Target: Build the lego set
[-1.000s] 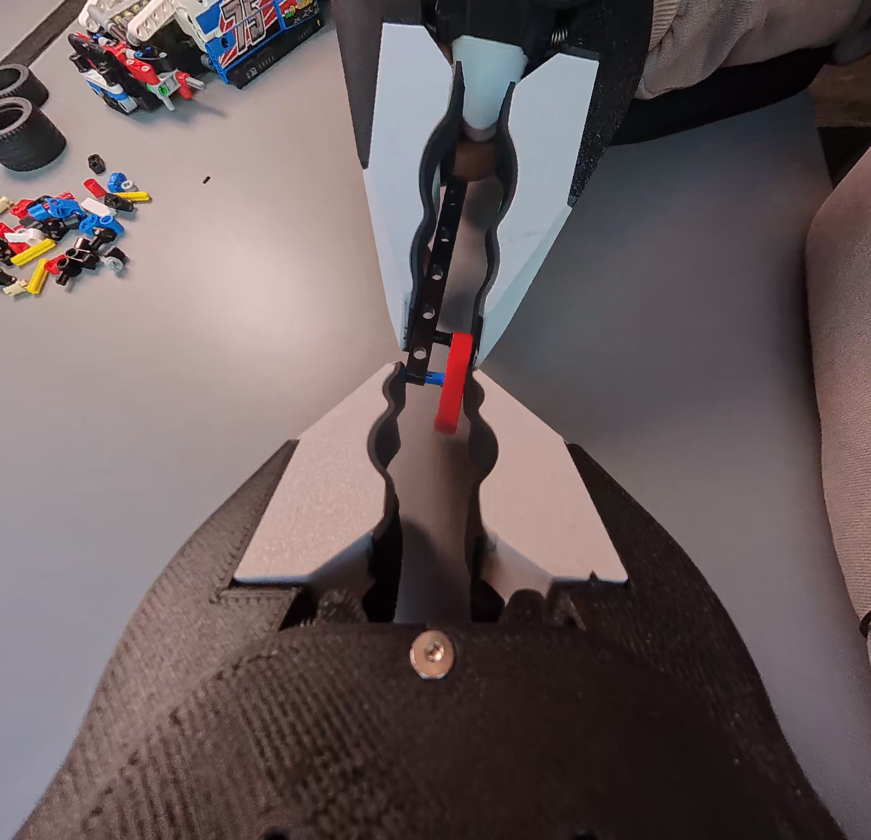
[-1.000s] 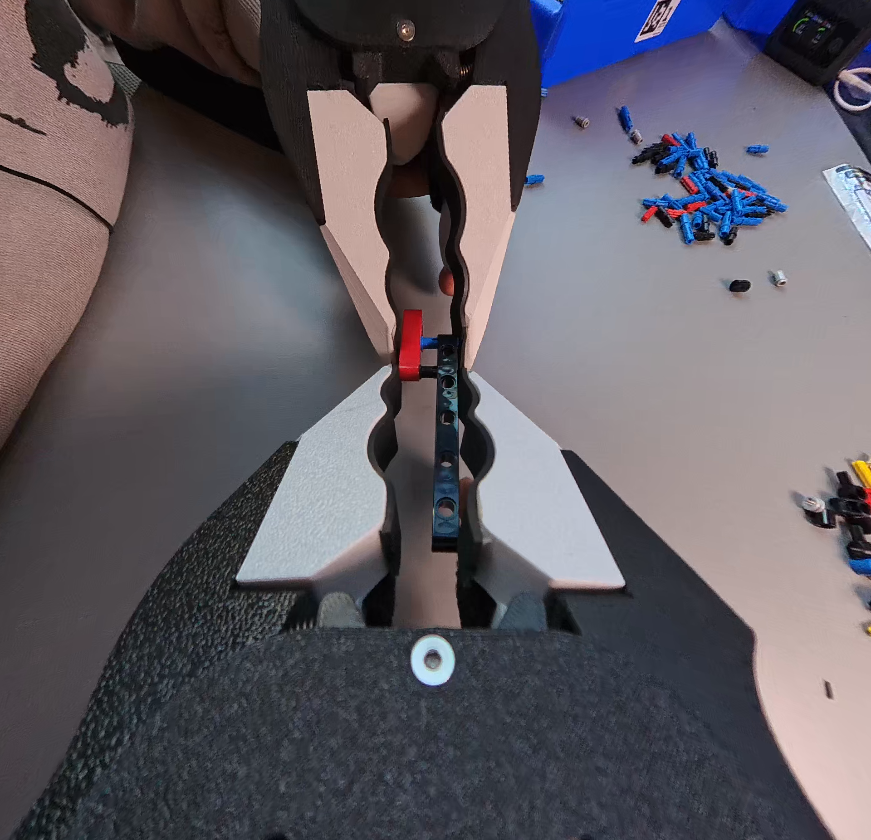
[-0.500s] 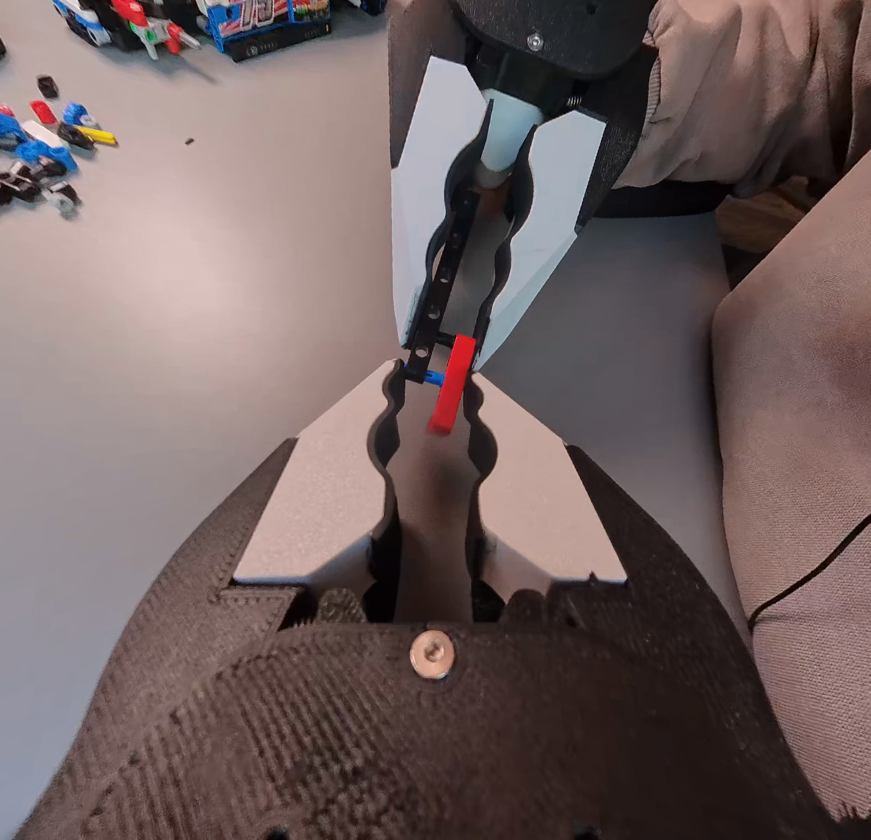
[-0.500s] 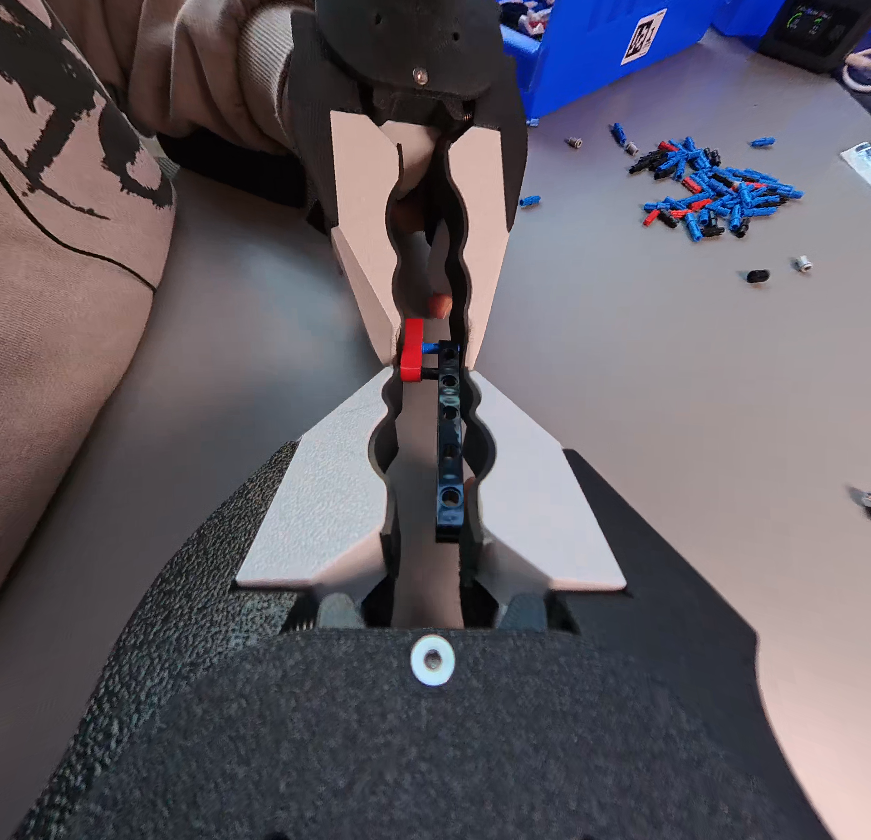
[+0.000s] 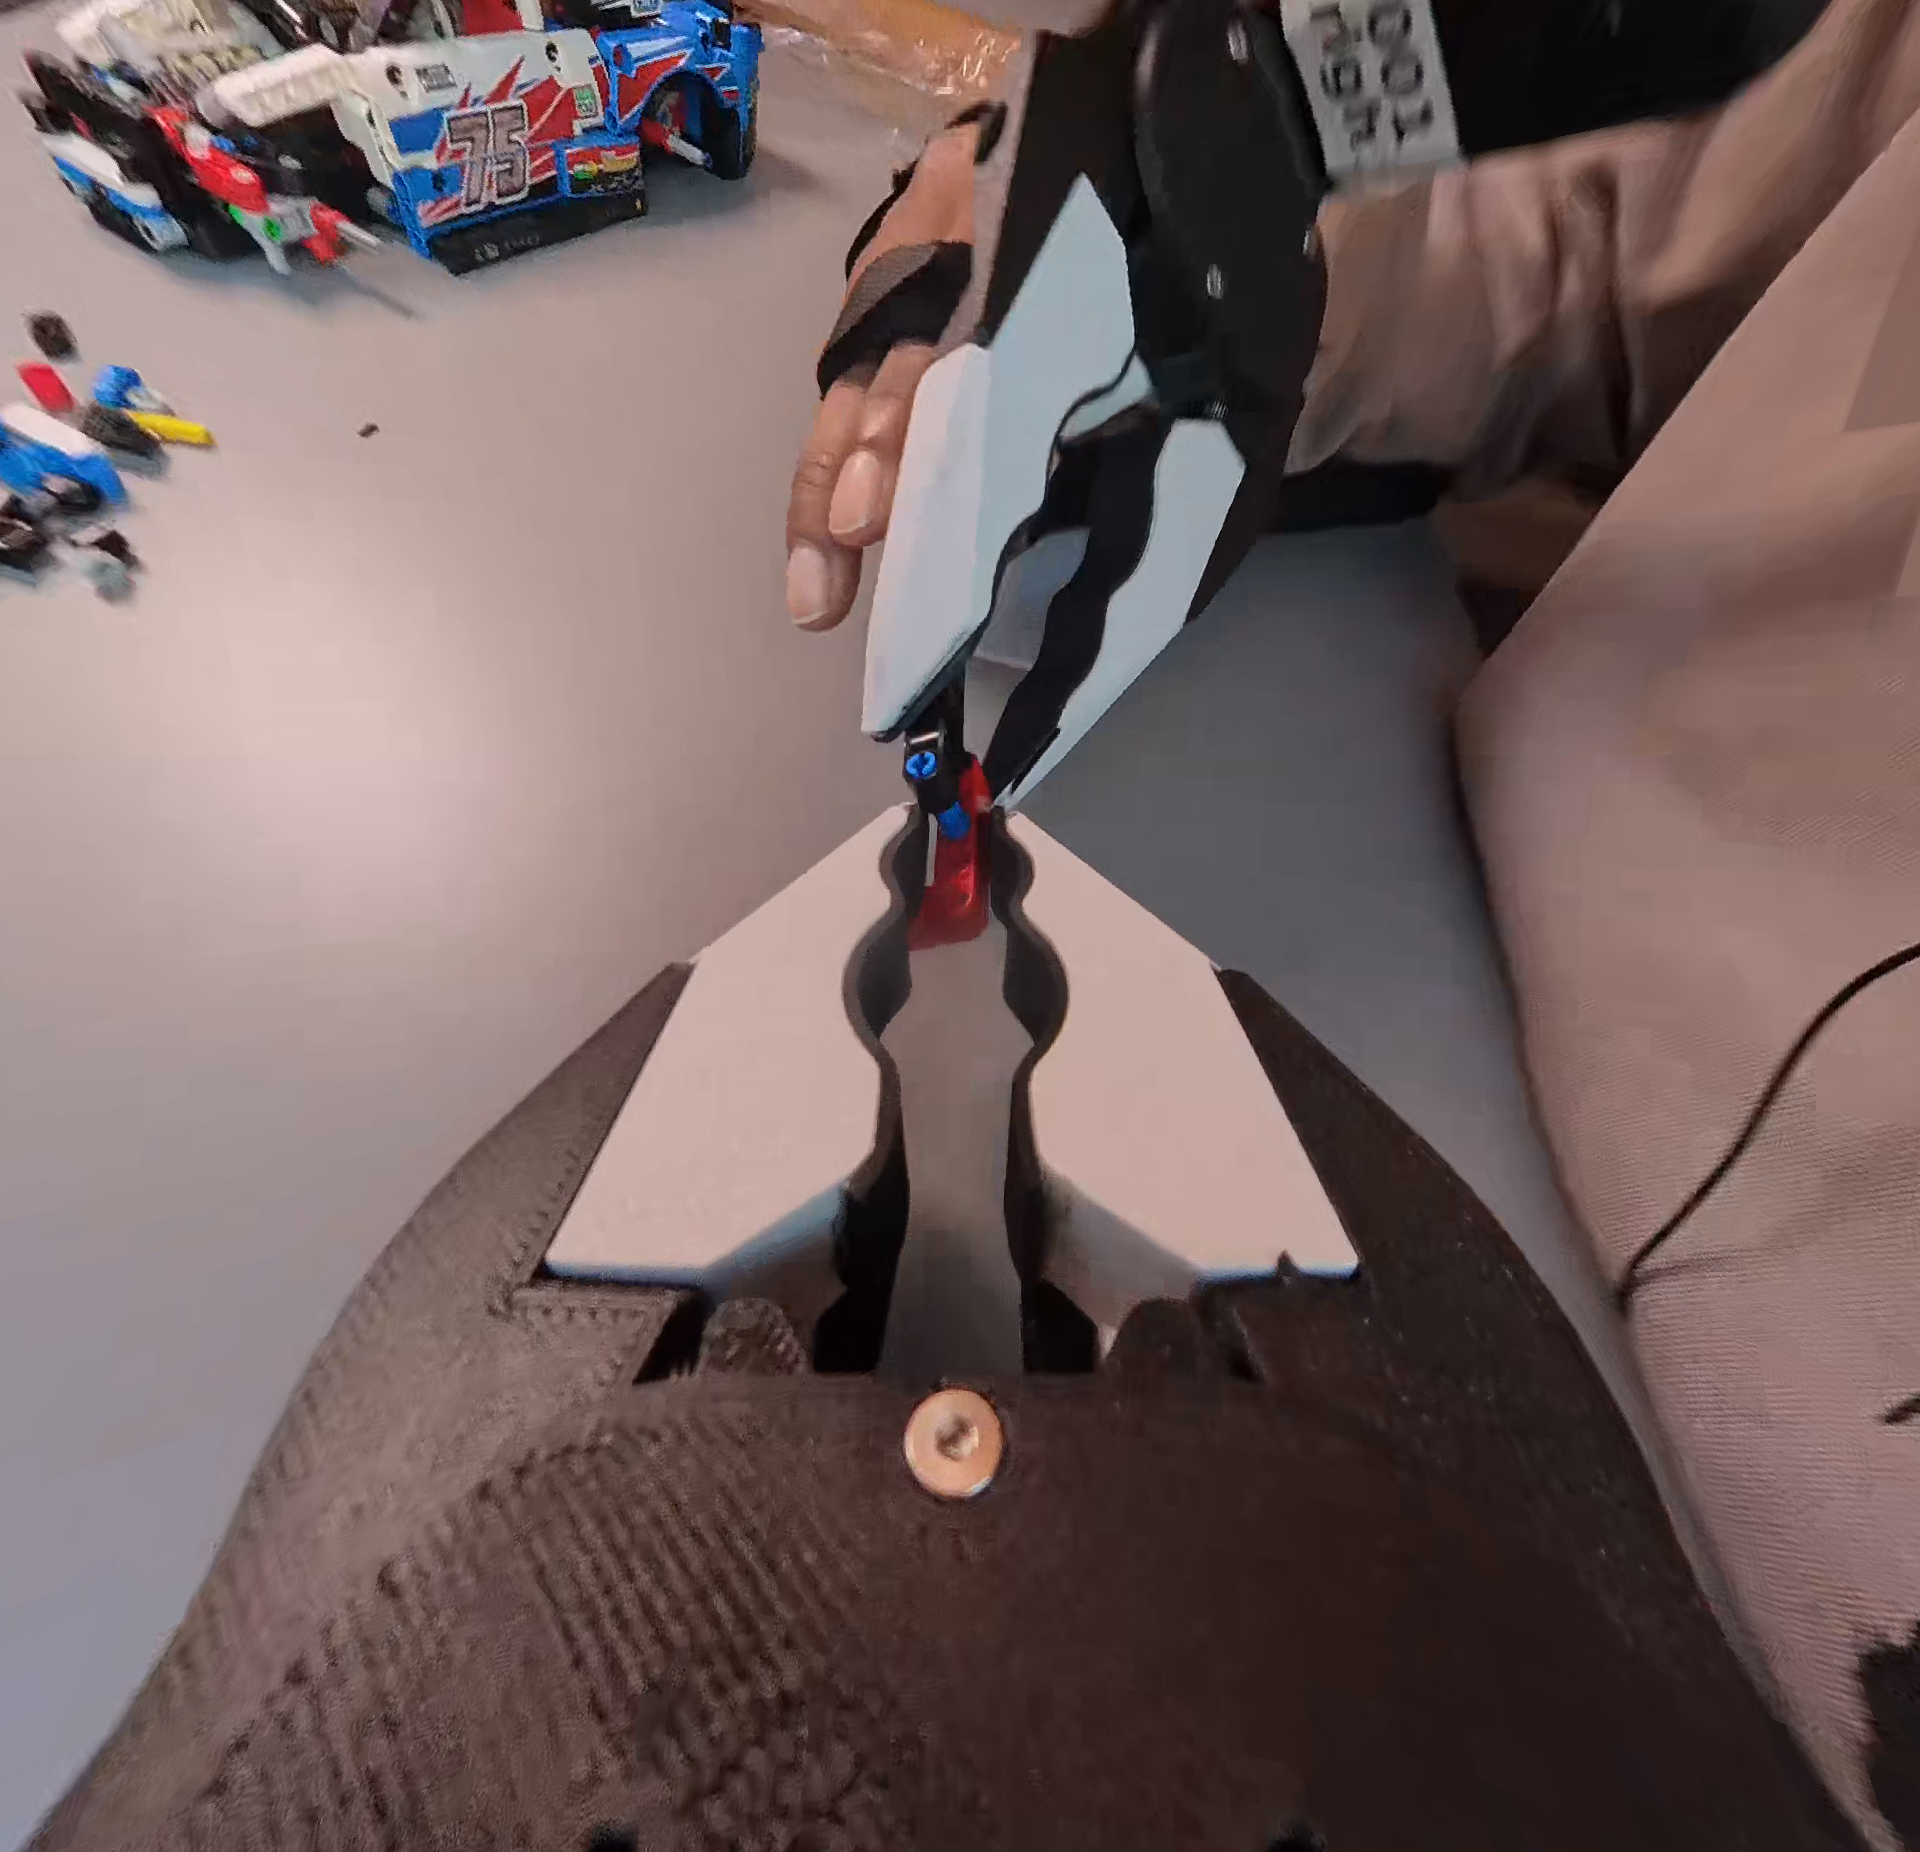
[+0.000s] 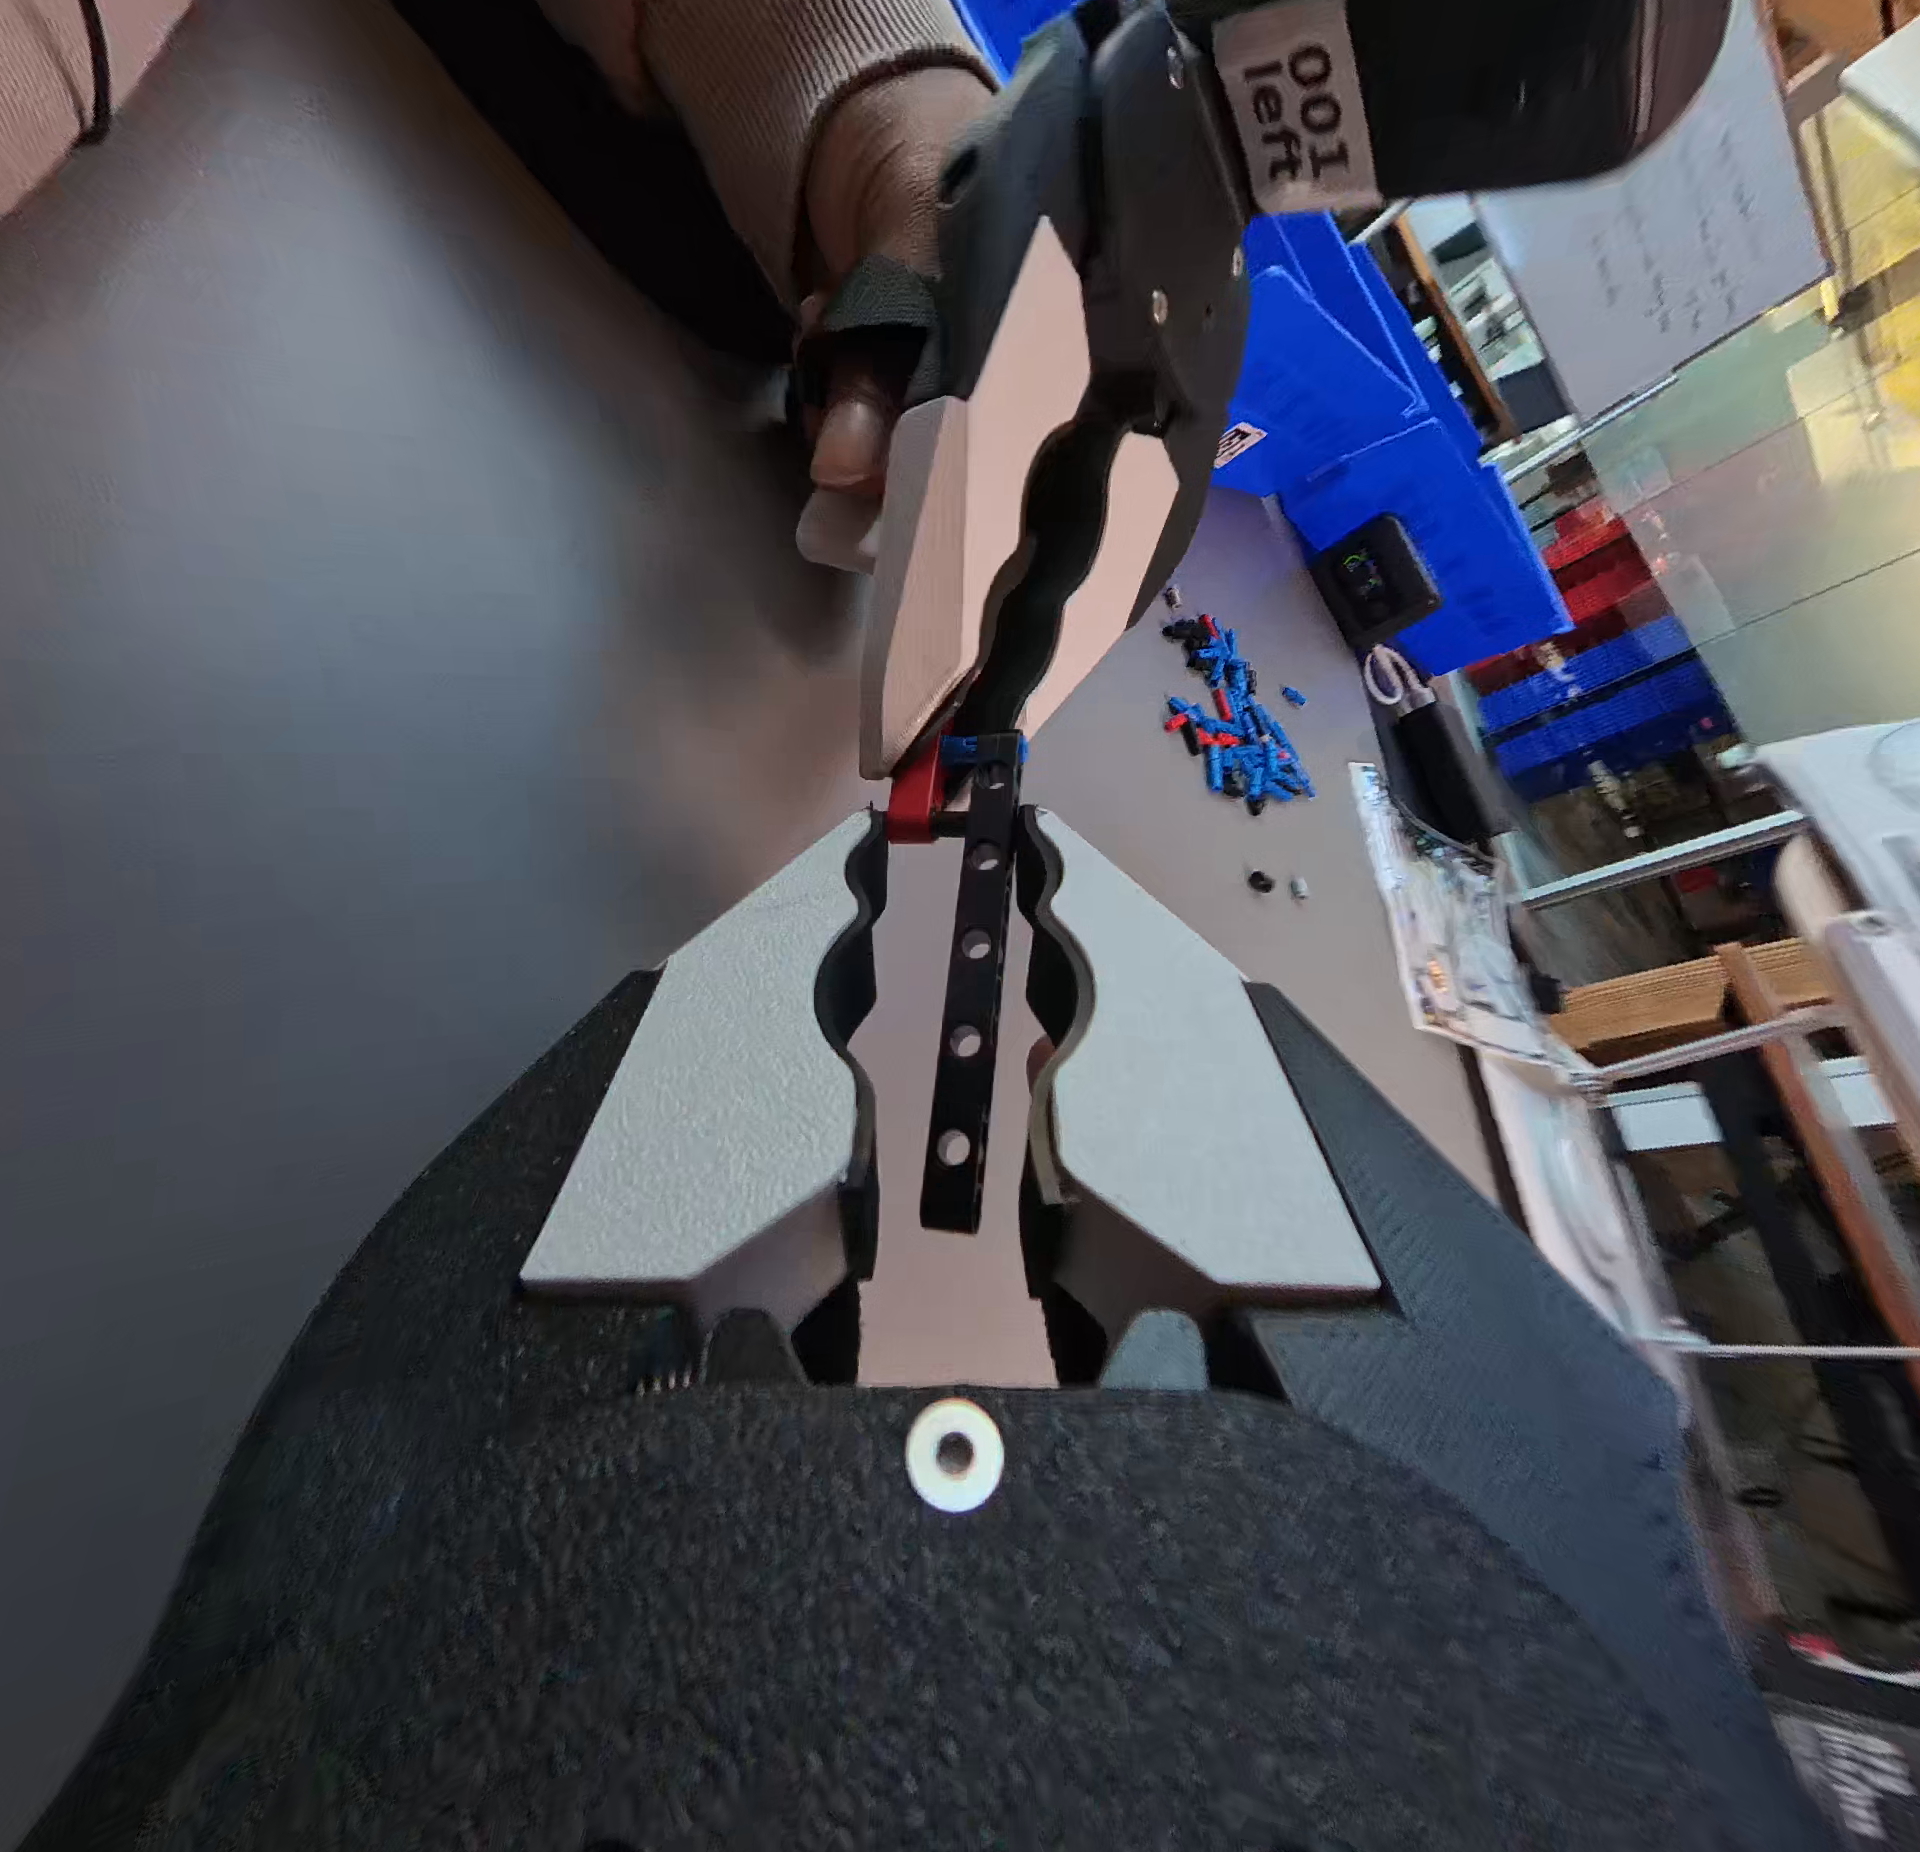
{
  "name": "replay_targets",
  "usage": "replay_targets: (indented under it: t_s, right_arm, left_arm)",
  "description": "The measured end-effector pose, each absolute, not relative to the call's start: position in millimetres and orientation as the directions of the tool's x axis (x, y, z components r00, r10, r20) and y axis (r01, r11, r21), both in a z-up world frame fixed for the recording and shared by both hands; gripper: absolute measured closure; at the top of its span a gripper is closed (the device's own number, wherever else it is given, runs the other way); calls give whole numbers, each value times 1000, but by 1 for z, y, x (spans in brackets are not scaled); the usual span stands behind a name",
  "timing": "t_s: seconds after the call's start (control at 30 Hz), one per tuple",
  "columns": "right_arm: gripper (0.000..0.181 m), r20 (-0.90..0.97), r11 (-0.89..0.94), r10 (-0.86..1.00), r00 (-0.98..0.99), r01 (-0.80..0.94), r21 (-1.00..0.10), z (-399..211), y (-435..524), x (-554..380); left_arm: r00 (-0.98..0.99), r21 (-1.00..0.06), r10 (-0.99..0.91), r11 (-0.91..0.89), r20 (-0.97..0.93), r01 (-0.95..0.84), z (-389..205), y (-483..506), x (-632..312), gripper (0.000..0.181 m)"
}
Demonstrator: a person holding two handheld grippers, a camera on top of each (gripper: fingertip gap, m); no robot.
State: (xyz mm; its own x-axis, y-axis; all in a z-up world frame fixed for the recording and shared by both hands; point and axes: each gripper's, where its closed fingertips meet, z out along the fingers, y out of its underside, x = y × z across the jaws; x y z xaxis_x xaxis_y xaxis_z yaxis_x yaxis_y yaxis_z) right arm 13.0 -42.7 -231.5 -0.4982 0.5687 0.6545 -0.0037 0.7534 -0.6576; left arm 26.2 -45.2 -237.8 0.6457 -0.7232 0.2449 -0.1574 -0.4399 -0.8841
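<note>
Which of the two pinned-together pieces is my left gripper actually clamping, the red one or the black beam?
The short red piece; the long black beam with the row of holes lies between the right gripper's fingers.

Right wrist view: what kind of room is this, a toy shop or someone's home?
Probably neither: it looks like a workshop or lab. Stacked blue storage bins stand at the back of a plain grey table, sorted heaps of small blue pins lie on it, and a whiteboard hangs behind glass partitions.
</note>
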Motion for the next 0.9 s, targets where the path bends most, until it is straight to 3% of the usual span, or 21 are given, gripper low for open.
replay_targets:
  t_s: [0.07,0.13,0.27,0.53,0.6,0.9]
  right_arm:
    - [156,464,613,685,-562,100,-784,-232,-42,16]
    - [159,293,502,748,-595,220,-836,-231,-37,17]
    - [165,238,592,709,-664,376,-713,-250,-30,18]
    - [170,174,692,658,-733,496,-524,-269,-33,17]
    - [172,171,700,653,-738,502,-508,-269,-34,16]
    - [175,163,719,653,-739,539,-439,-267,-36,12]
  left_arm:
    - [684,-883,-729,-333,18,-332,-246,-40,19,175]
    - [666,-851,-728,-238,-164,-469,-252,-35,17,175]
    - [609,-783,-740,-186,-286,-593,-266,-29,20,175]
    - [633,-750,-738,-278,-233,-600,-277,-30,17,174]
    - [643,-752,-739,-304,-201,-585,-277,-32,14,167]
    - [648,-747,-753,-362,-118,-557,-278,-43,9,175]
